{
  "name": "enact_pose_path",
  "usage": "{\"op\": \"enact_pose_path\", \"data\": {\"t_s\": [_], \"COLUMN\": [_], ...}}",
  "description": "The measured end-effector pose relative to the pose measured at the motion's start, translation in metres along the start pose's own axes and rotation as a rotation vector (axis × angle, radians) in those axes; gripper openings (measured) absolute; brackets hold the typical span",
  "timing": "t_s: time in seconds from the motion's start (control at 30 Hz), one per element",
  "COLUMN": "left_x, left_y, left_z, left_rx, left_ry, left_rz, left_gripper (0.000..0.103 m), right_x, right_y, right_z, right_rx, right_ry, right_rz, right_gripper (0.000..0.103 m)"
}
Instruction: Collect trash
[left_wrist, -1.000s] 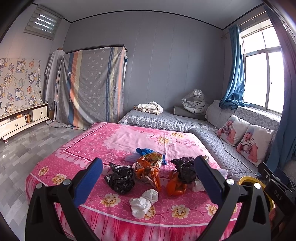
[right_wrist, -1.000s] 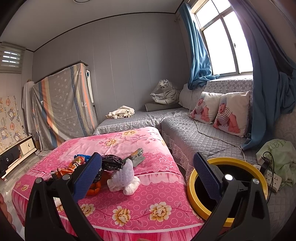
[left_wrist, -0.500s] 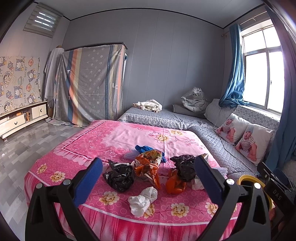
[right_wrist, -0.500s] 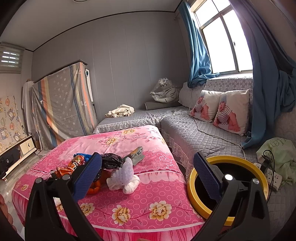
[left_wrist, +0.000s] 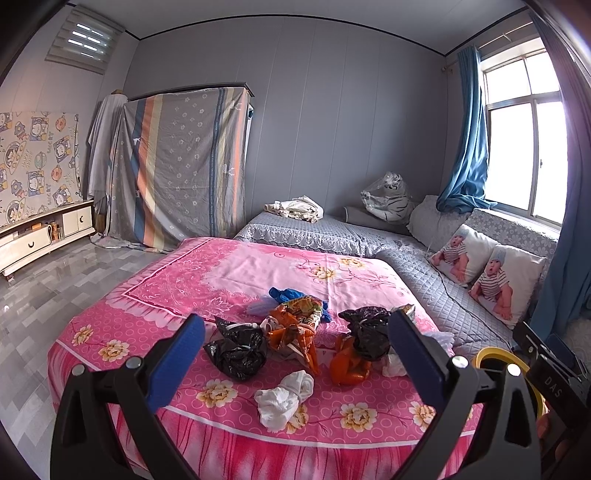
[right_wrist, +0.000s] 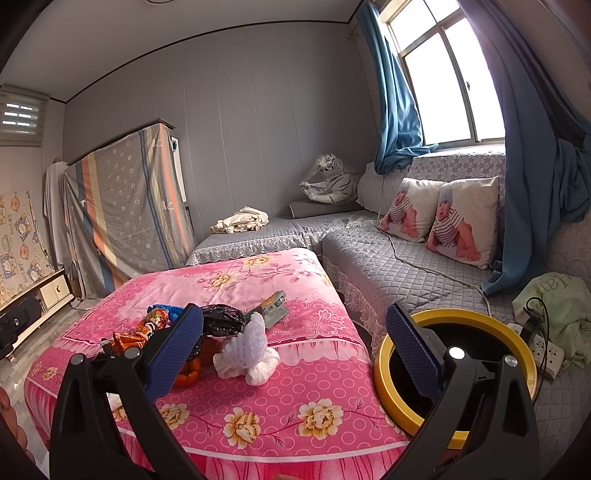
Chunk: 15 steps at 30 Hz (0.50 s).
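Note:
Trash lies in a loose pile on the pink flowered bed (left_wrist: 229, 273): a black bag (left_wrist: 236, 349), a second black bag (left_wrist: 367, 332), orange wrappers (left_wrist: 295, 334), a blue scrap (left_wrist: 288, 294) and a white crumpled tissue (left_wrist: 284, 395). My left gripper (left_wrist: 295, 360) hovers open before the pile, holding nothing. In the right wrist view a white foam net (right_wrist: 247, 350) and a green packet (right_wrist: 275, 308) lie near the bed's right side. My right gripper (right_wrist: 293, 356) is open and empty. A yellow-rimmed black bin (right_wrist: 458, 373) sits just right of the bed.
Grey quilted sofa (right_wrist: 399, 266) with two baby-print pillows (right_wrist: 439, 218) runs along the window wall. A power strip (right_wrist: 546, 350) and green cloth (right_wrist: 554, 299) lie by the bin. A draped wardrobe (left_wrist: 181, 166) and low cabinet (left_wrist: 44, 232) stand left, across tiled floor.
Both views have shifted only slightly; the left gripper drew back a little and tilted, so the pile sits a bit lower and farther. Both grippers stay open, trash untouched.

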<state>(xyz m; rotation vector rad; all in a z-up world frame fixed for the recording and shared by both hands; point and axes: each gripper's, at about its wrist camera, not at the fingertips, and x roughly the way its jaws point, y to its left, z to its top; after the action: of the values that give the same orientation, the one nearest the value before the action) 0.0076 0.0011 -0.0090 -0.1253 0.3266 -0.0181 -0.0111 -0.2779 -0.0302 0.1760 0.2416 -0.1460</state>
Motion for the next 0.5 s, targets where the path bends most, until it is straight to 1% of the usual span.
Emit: {"op": "enact_pose_path", "data": {"t_s": [0.5], "left_x": [0.0009], "left_y": [-0.0001], "left_z": [-0.0014], "left_rx": [0.004], "left_ry": [0.003], "left_rz": [-0.003], "left_gripper": [0.096], "right_x": [0.0017], "right_y": [0.0003], "right_z": [-0.0032], "right_rx": [0.000], "right_ry": [0.009], "right_rz": [0.004], "right_gripper": [0.095]}}
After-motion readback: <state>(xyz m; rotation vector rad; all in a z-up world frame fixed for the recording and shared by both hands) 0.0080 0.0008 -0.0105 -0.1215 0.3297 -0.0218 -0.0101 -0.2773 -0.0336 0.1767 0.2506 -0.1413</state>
